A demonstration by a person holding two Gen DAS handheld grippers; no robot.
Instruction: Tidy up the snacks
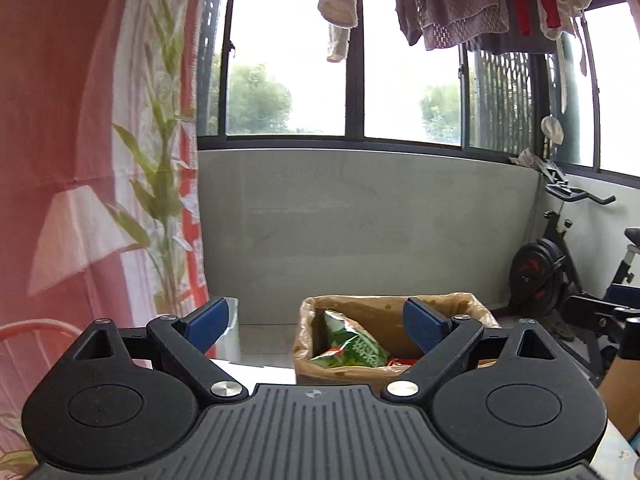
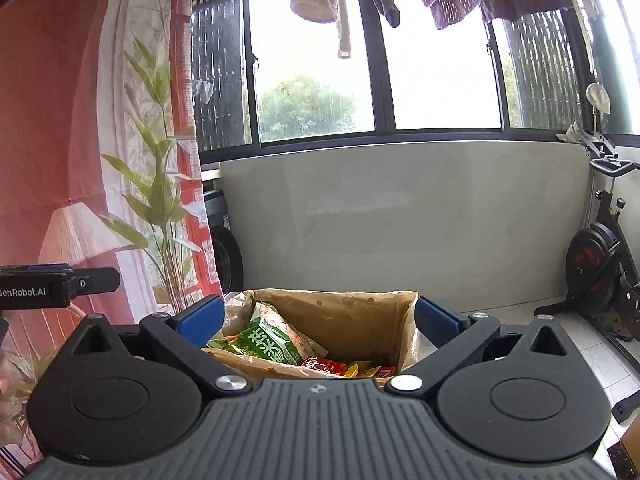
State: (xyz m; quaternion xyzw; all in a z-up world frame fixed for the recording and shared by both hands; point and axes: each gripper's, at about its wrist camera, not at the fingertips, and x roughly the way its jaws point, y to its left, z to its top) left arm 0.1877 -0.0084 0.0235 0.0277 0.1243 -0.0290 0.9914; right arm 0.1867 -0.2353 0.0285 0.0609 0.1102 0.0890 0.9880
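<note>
a green snack bag lies tilted inside a brown cardboard box lined with a clear plastic bag, its upper end leaning toward the box's left wall. beside it, lower in the box, sit small red and orange packets. in the right wrist view the box stands straight ahead of the right gripper, framed between its two blue pads, which sit near the box's left and right walls; whether they touch it cannot be told. that gripper is spread wide and has nothing between its fingers.

in the left wrist view the same box sits ahead and a little to the right, so that the green snack bag shows just inside the right-hand blue pad of the left gripper. this gripper too is spread wide, with nothing in its grasp and nothing touching its pads. a bit of red packet peeks out beside the green bag.

both grippers are held roughly level, pointing forward toward a grey low wall under a dark-framed window. the tip of the left gripper shows at the left edge of the right wrist view, beside and above the right one. laundry hangs overhead, a pink curtain with a leaf print hangs on the left, and an exercise bike stands on the right.
</note>
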